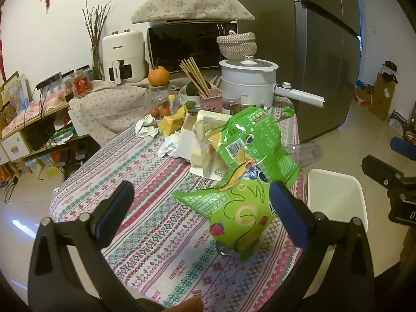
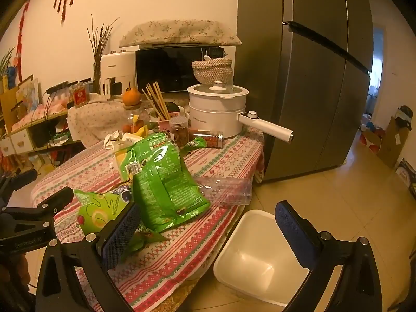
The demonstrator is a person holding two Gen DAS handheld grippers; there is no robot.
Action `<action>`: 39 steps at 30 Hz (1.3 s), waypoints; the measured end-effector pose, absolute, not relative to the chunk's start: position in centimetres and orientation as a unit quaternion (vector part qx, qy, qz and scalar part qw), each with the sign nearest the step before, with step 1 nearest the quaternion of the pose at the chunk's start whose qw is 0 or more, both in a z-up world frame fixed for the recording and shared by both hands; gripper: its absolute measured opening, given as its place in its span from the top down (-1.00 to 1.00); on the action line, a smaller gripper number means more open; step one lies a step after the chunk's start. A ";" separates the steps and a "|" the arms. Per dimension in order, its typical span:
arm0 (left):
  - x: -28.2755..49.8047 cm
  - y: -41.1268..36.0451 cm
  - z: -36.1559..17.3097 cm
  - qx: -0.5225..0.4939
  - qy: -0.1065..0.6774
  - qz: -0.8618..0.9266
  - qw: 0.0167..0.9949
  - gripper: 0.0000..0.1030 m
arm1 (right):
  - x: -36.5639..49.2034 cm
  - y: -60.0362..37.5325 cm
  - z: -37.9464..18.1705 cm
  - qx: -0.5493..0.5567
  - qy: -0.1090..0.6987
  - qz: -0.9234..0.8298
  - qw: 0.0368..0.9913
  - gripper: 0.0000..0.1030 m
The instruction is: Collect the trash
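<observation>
Left wrist view: left gripper (image 1: 201,202) tilts down toward the counter (image 1: 145,234), jaws spread wide, nothing clamped. Its right pad touches or overlaps the edge of a green snack bag (image 1: 239,218) lying on the patterned cloth; contact cannot be confirmed. The left pad hangs over bare cloth.

Behind that bag, a larger green bag (image 1: 257,140) leans on a heap of trash: crumpled white paper (image 1: 169,145), a yellow wrapper (image 1: 173,121), a beige paper bag (image 1: 205,153). A clear plastic bottle (image 1: 306,152) lies on its side at the counter's right edge.

Containers:
- white bin (image 1: 335,195) on the floor just beside the counter, nothing visible inside.
- white pot (image 1: 247,80) at the far end, lidded, contents hidden.
- pink holder (image 1: 210,98) with chopsticks standing in it.
- glass jar (image 1: 160,96) with an orange on its lid.

Right wrist view: right gripper (image 2: 208,231) also pitches downward, jaws wide, holding nothing. The left pad sits over the counter's edge in front of the large bag (image 2: 166,182); the right pad hangs above the bin (image 2: 260,254), which shows a bare white floor. The small bag (image 2: 104,208) lies left of the large one, bottle (image 2: 226,191) to its right. The left gripper's black frame (image 2: 28,221) enters at the left edge.
</observation>
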State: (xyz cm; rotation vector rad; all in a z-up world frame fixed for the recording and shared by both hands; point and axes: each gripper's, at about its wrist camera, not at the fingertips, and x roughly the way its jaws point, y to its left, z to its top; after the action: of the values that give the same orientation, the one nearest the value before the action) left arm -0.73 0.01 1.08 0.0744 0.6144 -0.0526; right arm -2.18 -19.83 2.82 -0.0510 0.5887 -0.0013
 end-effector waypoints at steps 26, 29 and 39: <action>-0.6 0.0 1.0 0.038 0.305 -0.027 0.951 -1.00 | -2.1 -19.6 2.7 -0.027 0.290 0.002 0.957 -1.00; -0.6 0.0 1.1 0.038 0.305 -0.027 0.951 -1.00 | -2.1 -19.6 2.7 -0.027 0.290 0.002 0.957 -1.00; -0.6 0.0 1.0 0.037 0.305 -0.027 0.951 -1.00 | -2.1 -19.7 2.7 -0.027 0.290 0.002 0.957 -1.00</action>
State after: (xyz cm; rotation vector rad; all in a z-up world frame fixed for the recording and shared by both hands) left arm -0.57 -0.04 1.02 0.0756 0.6206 -0.0540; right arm -2.15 -19.65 2.70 -0.0541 0.5877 0.0036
